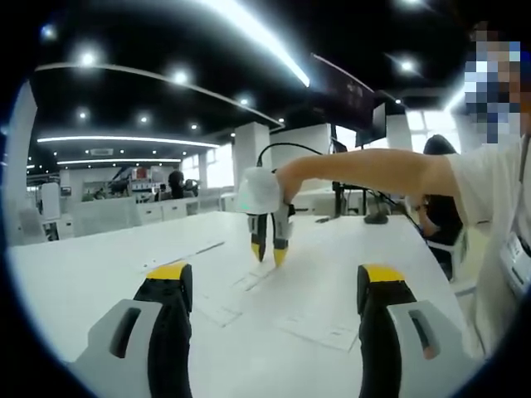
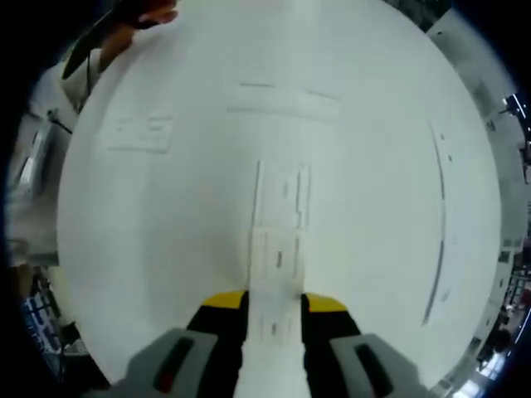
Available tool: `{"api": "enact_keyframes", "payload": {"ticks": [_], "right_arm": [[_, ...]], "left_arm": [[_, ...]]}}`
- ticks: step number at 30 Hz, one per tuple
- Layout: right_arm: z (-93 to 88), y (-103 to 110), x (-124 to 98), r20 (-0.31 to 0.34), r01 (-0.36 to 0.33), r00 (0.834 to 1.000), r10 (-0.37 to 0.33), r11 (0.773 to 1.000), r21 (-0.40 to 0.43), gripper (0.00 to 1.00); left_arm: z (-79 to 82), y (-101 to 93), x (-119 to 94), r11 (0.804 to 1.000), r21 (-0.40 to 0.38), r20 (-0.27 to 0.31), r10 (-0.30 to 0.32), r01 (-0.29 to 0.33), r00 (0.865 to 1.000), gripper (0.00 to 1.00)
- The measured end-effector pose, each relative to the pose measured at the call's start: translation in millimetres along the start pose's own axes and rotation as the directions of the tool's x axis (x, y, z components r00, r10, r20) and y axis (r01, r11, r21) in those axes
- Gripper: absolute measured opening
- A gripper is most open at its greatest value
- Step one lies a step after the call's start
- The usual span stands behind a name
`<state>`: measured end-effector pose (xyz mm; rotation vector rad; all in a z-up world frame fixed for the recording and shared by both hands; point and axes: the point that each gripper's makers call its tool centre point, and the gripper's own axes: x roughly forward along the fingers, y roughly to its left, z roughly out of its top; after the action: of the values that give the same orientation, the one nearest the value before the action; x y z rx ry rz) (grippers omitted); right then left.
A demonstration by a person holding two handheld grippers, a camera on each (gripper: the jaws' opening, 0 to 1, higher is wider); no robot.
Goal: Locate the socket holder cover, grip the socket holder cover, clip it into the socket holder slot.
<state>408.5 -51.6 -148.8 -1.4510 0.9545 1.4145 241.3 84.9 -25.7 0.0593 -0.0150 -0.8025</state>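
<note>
In the right gripper view a long white socket holder cover (image 2: 280, 240) with small slots lies lengthwise on the white table (image 2: 166, 249). Its near end sits between the yellow tips of my right gripper (image 2: 274, 305), whose jaws press against both its edges. In the left gripper view that right gripper (image 1: 268, 255) points straight down at the table with its jaws close together, held by a person's hand. A flat white part (image 1: 249, 280) lies just beneath it. My left gripper (image 1: 275, 274) hovers above the near table, jaws wide apart with nothing between them.
Flat white parts lie on the table (image 1: 99, 274): one part (image 2: 141, 133) at the left, another (image 2: 282, 98) farther off, and a long thin strip (image 2: 440, 215) at the right. The person's arm (image 1: 365, 170) reaches in from the right. Another person (image 1: 440, 199) sits behind.
</note>
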Motion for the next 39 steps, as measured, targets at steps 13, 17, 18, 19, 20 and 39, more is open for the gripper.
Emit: {"api": "enact_keyframes", "payload": {"ticks": [13,17,18,19,20,39], "right_arm": [[13.3,-9,-2,0.021,-0.006,1.000,0.006,1.000,0.000,0.27],[13.1,-7,-1,0.027,-0.007,1.000,0.007,1.000,0.006,0.27],[13.1,-7,-1,0.029,-0.007,1.000,0.006,1.000,0.006,0.27],[13.0,-7,-1,0.030,-0.007,1.000,0.007,1.000,0.008,0.27],[13.0,-7,-1,0.030,-0.007,1.000,0.007,1.000,0.008,0.27],[12.5,-8,-2,0.035,-0.007,0.999,0.007,1.000,0.011,0.27]], "left_arm": [[0.1,-1.6,0,1.000,0.000,0.001,-0.004,0.004,1.000,0.80],[-0.4,-3.8,0,1.000,0.001,0.002,-0.005,0.005,1.000,0.80],[-0.3,-3.4,0,1.000,0.002,0.002,-0.005,0.005,1.000,0.80],[-0.1,-3.1,0,1.000,0.001,0.003,-0.004,0.004,1.000,0.80],[0.1,-2.9,0,1.000,0.001,0.004,-0.004,0.004,1.000,0.80],[-1.7,-5.9,0,1.000,0.005,-0.005,-0.011,0.011,1.000,0.79]]}}
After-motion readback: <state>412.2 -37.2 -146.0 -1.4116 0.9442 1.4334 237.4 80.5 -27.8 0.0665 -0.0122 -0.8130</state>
